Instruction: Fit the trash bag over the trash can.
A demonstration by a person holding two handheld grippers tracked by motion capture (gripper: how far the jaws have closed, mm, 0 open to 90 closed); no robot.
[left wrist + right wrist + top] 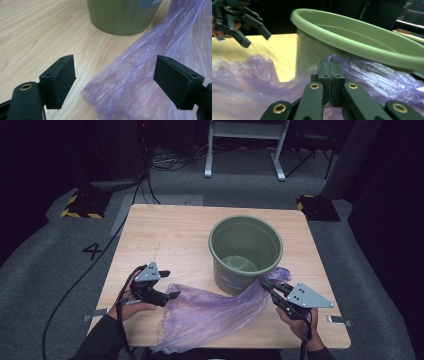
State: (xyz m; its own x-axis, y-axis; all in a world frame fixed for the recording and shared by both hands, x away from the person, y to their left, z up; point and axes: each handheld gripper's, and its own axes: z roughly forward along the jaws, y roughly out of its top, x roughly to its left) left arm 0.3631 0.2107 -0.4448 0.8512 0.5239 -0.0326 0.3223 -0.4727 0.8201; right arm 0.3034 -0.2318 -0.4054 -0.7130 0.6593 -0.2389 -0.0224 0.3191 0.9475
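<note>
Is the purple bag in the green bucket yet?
Not yet. The purple bag lies spread on the table beside the green bucket. The right claw is shut on one corner near the bucket's base; the left claw is open beside the bag. Getting the bag into the bucket is left.

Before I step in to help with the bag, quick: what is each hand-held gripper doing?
Left hand-held gripper: open, holding nothing, jaws over the purple plastic bag.
Right hand-held gripper: closed on the purple plastic bag beside the green bucket.
</note>
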